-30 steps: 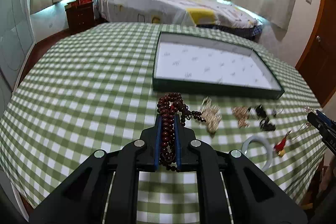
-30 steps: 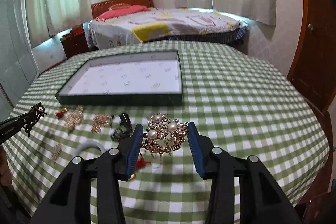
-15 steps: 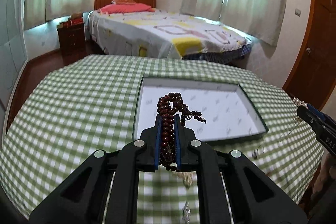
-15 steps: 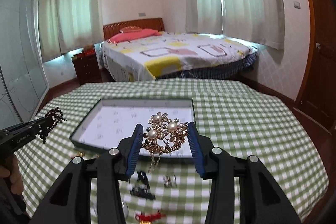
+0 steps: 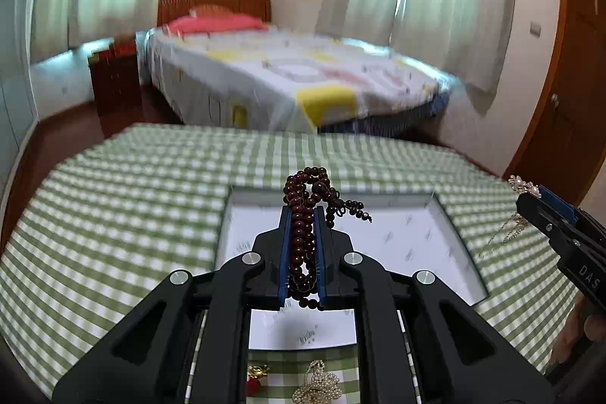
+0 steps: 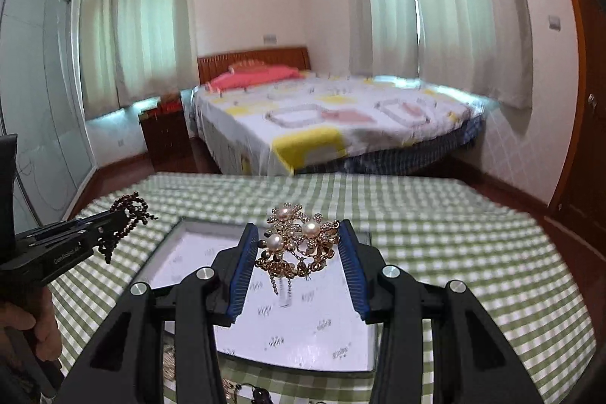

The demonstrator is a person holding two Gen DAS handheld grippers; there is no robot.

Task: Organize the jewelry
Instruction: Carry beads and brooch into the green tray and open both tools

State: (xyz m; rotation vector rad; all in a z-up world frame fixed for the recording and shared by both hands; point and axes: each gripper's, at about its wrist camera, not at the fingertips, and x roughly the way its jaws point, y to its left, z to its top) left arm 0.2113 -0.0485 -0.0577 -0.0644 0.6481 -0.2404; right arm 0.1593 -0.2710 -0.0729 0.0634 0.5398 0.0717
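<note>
Both claws loaded, carrying jewelry over the tray.

Left gripper (image 5: 302,237) clamped tight on dark red bead string (image 5: 303,233), loose end trailing toward 3 o'clock; right gripper (image 6: 297,245) part-closed, pads pinching gold pearl brooch (image 6: 297,239) by its edges, fine chain hanging below. Largest first: checked tablecloth (image 5: 125,207) on round table; white-lined tray (image 6: 322,320) under both claws, nothing visible on its lining; beads and brooch held above it, clear of the liner; leftover pieces on cloth at 6 o'clock, a pearl-and-gold cluster (image 5: 316,383) and small red item (image 5: 253,385). Step judged: transport, placement not yet done. Next move likely wants lowering each piece onto separate patches of lining, then opening jaws; watch dangling chain and bead tail snagging pads on release.
</note>
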